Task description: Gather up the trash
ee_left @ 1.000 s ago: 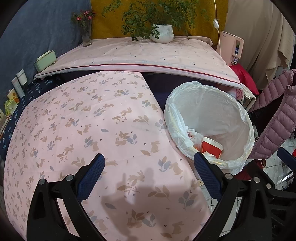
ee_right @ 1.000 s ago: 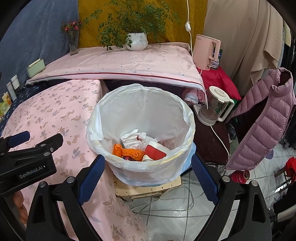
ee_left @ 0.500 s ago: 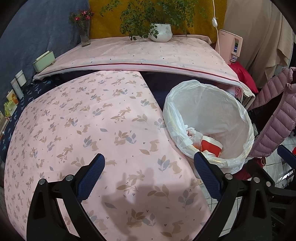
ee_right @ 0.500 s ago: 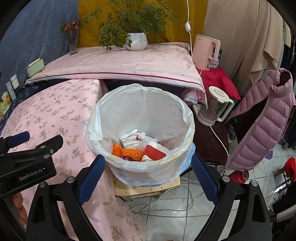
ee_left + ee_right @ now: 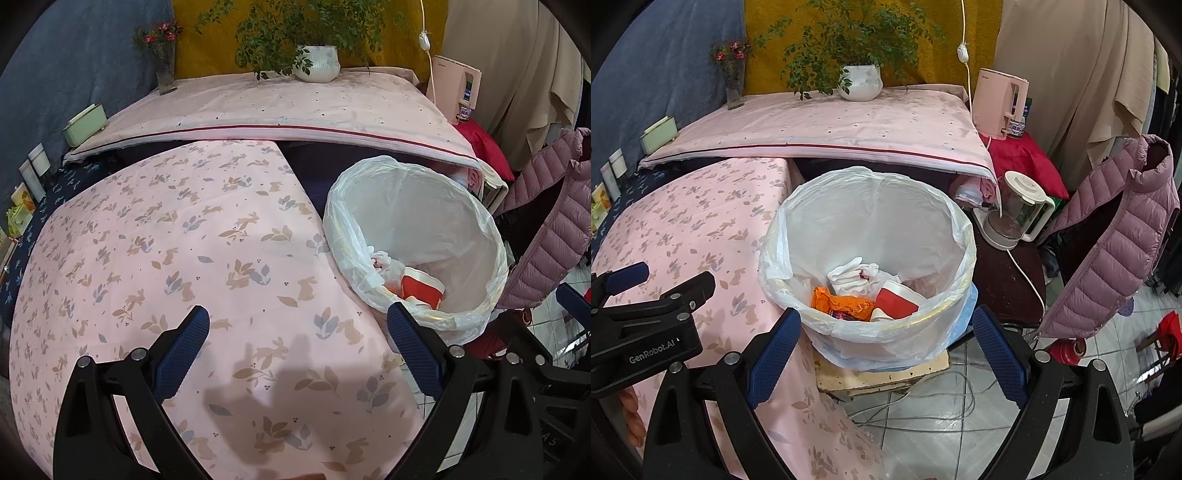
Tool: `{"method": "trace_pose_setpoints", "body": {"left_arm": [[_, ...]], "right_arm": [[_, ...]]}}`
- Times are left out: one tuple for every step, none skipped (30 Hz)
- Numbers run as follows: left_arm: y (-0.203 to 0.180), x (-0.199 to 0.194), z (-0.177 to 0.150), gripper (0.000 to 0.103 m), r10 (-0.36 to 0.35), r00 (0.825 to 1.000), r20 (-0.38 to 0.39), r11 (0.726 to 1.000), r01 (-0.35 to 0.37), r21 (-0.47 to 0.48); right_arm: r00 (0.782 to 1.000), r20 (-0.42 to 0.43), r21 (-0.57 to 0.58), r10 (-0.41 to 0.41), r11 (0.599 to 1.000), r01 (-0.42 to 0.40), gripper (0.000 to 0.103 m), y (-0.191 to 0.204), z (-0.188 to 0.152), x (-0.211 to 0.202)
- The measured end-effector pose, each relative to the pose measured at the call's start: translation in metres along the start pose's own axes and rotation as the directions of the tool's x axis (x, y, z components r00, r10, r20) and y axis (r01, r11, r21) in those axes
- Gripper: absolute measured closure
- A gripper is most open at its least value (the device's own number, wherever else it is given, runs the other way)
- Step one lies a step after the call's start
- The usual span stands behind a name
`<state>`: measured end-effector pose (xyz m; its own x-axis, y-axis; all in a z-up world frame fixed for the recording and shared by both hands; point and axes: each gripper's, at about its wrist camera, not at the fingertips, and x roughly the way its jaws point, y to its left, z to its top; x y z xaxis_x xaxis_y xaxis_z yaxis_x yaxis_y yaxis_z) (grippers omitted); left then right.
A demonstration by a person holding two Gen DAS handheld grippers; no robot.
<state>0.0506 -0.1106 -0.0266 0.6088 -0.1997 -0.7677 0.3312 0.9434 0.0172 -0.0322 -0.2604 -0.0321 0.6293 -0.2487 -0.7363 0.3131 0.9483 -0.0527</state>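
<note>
Right wrist view has the bin [image 5: 866, 258] dead ahead, white liner folded over its rim, and the trash sits at the bottom: an orange wrapper [image 5: 842, 304] at 7 o'clock inside, crumpled white tissue [image 5: 855, 277] in the middle, a red cup [image 5: 895, 302] at 5 o'clock. Nothing in there has shifted over the last second, and the right tool [image 5: 882, 360] hangs above the near rim exactly as it did, jaws spread wide, holding nothing.

Over to the left wrist view: the left tool [image 5: 295, 349] is also wide open and empty, hovering over the floral worktop [image 5: 166, 258]. Only a slight drift here; the bin [image 5: 417, 206] has slid a touch leftward in frame, sitting at 2 o'clock off the worktop's edge. That cloth shows no litter anywhere, just its rabbit-and-leaf print and the tool's shadow.

So little has changed, and that's the story: my read is the collecting is done or nearly so, both tools idle.

Further out, a kettle [image 5: 1015, 218] stands at 3 o'clock of the bin, a purple jacket [image 5: 1115, 236] beyond it, a potted plant [image 5: 858, 81] at 12 o'clock.
</note>
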Motion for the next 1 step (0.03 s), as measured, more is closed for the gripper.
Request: {"method": "trace_pose_setpoints", "body": {"left_arm": [[0.0002,-0.0001,-0.0003,0.011,-0.002,1.0,0.002,1.0,0.002,0.0]], "right_arm": [[1.0,-0.001,0.001,0.0,1.0,0.0,0.013,-0.0004,-0.0001,0.0001]]}}
